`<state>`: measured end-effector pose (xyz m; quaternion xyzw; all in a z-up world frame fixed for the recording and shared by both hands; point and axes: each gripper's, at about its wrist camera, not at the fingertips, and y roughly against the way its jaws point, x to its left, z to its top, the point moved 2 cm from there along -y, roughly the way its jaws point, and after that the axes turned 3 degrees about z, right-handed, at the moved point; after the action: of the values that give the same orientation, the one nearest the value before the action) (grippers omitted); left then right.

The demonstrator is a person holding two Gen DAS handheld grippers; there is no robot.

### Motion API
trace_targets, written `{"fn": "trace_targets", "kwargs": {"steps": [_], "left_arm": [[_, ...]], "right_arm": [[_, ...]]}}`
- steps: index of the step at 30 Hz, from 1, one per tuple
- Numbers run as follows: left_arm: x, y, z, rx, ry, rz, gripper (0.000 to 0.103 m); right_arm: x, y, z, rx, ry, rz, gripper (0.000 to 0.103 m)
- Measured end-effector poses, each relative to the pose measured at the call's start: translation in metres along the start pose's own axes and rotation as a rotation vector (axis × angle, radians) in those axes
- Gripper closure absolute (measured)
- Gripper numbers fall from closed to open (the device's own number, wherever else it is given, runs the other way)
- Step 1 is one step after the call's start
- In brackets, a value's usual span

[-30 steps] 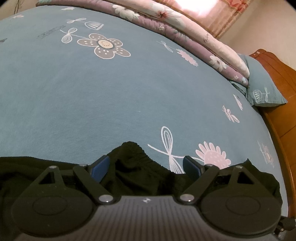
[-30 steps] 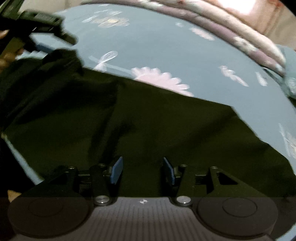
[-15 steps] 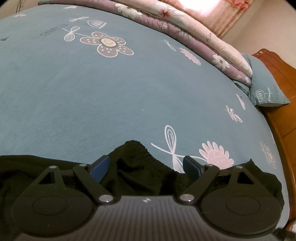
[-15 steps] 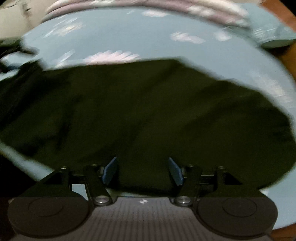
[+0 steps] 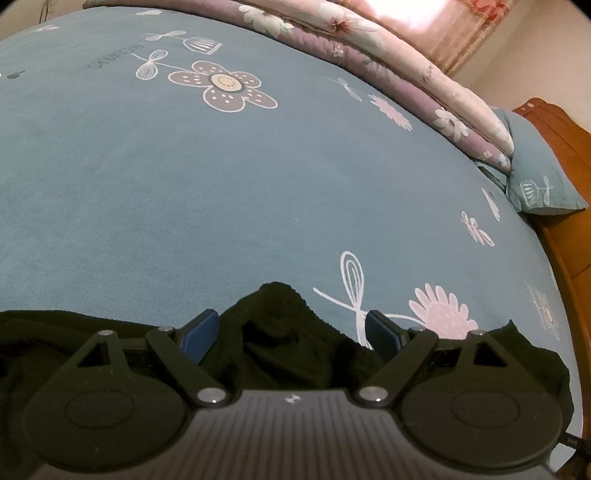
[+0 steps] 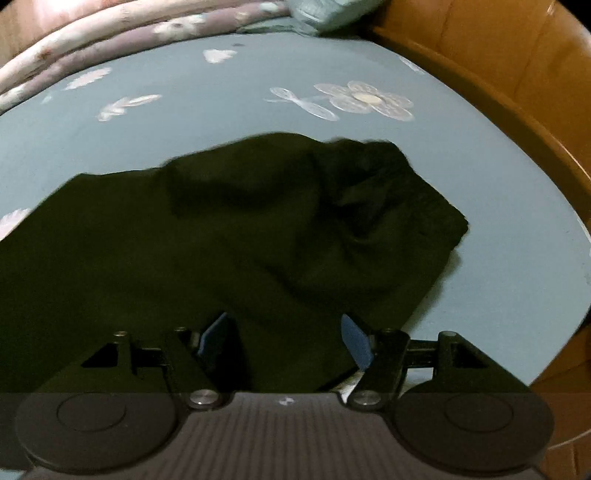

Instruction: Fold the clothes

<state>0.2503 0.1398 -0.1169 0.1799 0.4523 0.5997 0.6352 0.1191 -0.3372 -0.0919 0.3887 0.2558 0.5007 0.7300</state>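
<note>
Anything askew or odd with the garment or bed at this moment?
Only the dark garment itself: it lies rumpled on the blue bedsheet, with a bunched hump at its far right end and a puckered edge between the left gripper's open jaws. Nothing looks damaged or spilled.

Black tongs with blue pads, silver pivot screws, round housings, ribbed grey body.

Dim indoor light. Glare from bright curtain at top of left view, washed out. Dark garment reads near-black, folds barely visible. Right view soft w/ motion blur; left view sharp. Strong fisheye bending, black corners on both.
</note>
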Motion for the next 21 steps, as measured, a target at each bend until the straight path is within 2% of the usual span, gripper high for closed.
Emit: {"fn": "trace_targets", "kwargs": {"steps": [3, 7, 9, 14, 18, 21], "left_arm": [[-0.002, -0.001, -0.001, 0.001, -0.003, 0.006, 0.017], [-0.005, -0.001, -0.002, 0.001, -0.020, 0.011, 0.017], [-0.003, -0.001, -0.002, 0.000, -0.015, 0.011, 0.017], [0.004, 0.009, 0.001, -0.038, 0.010, -0.017, 0.017], [-0.002, 0.030, 0.002, -0.147, 0.004, -0.102, 0.017], [-0.031, 0.037, 0.003, -0.186, -0.065, -0.139, 0.017]], "right_arm": [[0.045, 0.012, -0.004, -0.053, 0.122, 0.078, 0.031], [0.109, 0.018, -0.008, -0.131, 0.335, 0.123, 0.031], [0.132, 0.013, -0.003, -0.146, 0.389, 0.136, 0.031], [0.157, -0.008, 0.023, -0.164, 0.384, 0.162, 0.032], [0.163, -0.018, 0.033, -0.173, 0.344, 0.269, 0.032], [0.166, -0.025, 0.036, -0.195, 0.345, 0.327, 0.032]]}}
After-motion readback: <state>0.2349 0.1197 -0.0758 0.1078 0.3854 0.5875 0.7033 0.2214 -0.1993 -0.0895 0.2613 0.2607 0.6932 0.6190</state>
